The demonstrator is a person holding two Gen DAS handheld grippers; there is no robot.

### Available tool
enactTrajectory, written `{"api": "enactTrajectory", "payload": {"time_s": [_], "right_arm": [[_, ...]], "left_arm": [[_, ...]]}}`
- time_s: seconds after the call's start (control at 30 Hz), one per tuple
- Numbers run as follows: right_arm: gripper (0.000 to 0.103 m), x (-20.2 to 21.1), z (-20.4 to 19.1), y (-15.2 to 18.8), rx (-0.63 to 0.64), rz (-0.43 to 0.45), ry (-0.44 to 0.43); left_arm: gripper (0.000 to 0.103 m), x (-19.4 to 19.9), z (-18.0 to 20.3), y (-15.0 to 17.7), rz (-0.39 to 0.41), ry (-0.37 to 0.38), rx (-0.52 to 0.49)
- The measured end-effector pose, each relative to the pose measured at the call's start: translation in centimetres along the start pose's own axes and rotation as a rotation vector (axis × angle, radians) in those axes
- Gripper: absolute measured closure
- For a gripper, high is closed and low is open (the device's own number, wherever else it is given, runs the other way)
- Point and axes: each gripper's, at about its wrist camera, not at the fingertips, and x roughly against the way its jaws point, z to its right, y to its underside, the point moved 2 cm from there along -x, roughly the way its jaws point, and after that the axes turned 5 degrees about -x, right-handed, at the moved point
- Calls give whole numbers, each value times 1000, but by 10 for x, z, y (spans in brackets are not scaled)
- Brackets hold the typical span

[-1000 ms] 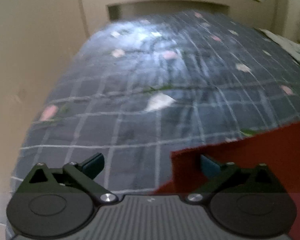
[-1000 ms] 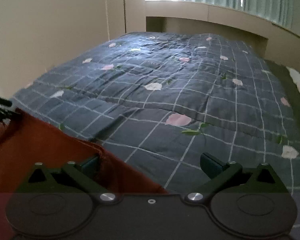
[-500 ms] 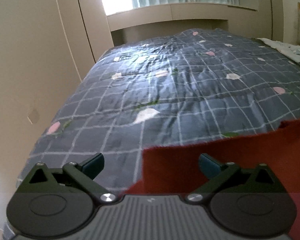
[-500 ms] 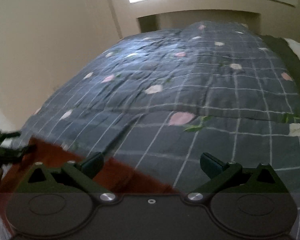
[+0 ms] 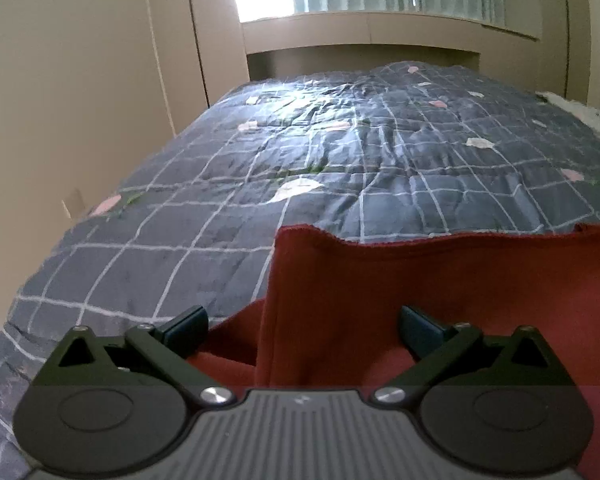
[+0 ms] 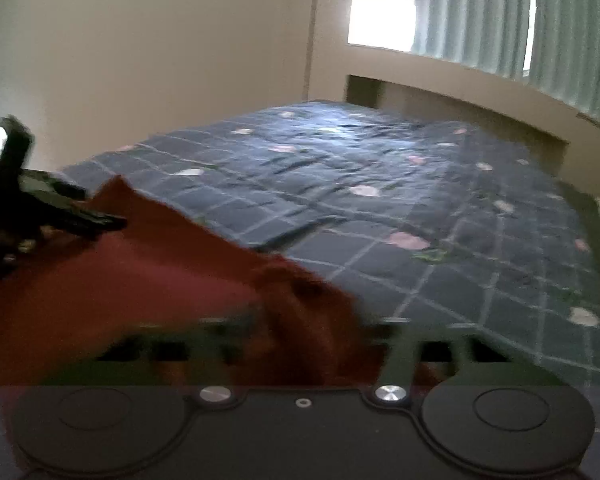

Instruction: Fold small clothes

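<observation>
Left wrist view shows my left gripper [image 5: 303, 328] with its fingers spread wide, and the red cloth [image 5: 440, 292] lies between them on the near end of the bed [image 5: 360, 152], one edge folded up. On the right wrist view the picture is blurred, so I cannot tell if my right gripper [image 6: 300, 344] is open or closed; the red cloth [image 6: 140, 272] bunches just in front of it, and the left gripper [image 6: 60, 208] is at the cloth's far left corner.
</observation>
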Motion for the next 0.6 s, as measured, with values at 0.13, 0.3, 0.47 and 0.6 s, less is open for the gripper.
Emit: {"api": "enactTrajectory", "payload": {"time_s": [0.13,0.3,0.47,0.6], "right_arm": [[98,-11,22,-4,-72,6,139],[98,-30,40,7,-78,-42,191],[74,-42,38,17,-77,-57,232],[35,-26,37,9,-78,-18,277]], "left_arm": [[0,-2,-6,3,-7,18,39],[0,-3,-6,2,-13,19,40],[0,-5,-7,2,-20,25,47],[0,-5,-8,2,-23,31,54]]}}
